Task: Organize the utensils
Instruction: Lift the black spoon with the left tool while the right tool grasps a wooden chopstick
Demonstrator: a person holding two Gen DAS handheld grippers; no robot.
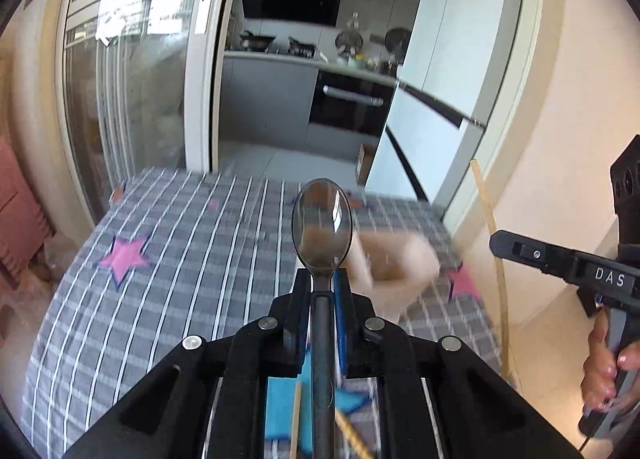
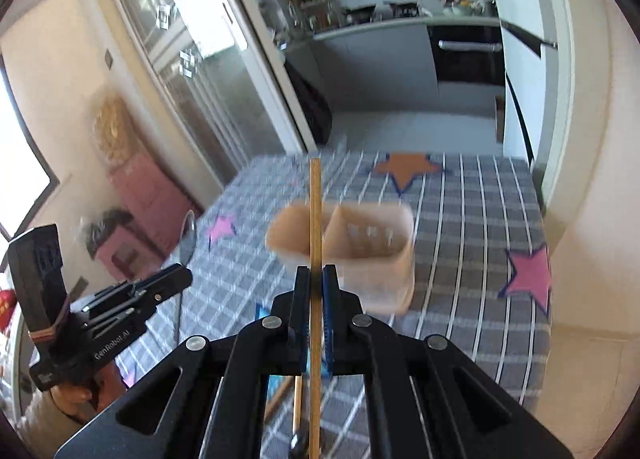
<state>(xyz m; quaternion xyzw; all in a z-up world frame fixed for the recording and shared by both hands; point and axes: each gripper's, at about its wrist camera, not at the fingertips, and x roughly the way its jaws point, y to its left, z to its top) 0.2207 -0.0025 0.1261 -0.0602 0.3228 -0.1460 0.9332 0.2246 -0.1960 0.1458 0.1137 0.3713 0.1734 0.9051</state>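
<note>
My left claw [image 1: 322, 283] is clamped on a spoon [image 1: 321, 223], bowl pointing away. My right claw [image 2: 315, 279] pinches a chopstick [image 2: 315, 215] upright. Both hang above the checked surface [image 2: 472, 219], just near of the beige holder [image 2: 360, 247].

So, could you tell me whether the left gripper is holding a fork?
No, the left gripper is shut on a metal spoon, its bowl pointing forward.

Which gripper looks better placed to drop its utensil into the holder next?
Probably the right gripper: its wooden chopstick lines up with the beige plastic holder. The left gripper's metal spoon sits left of it.
</note>
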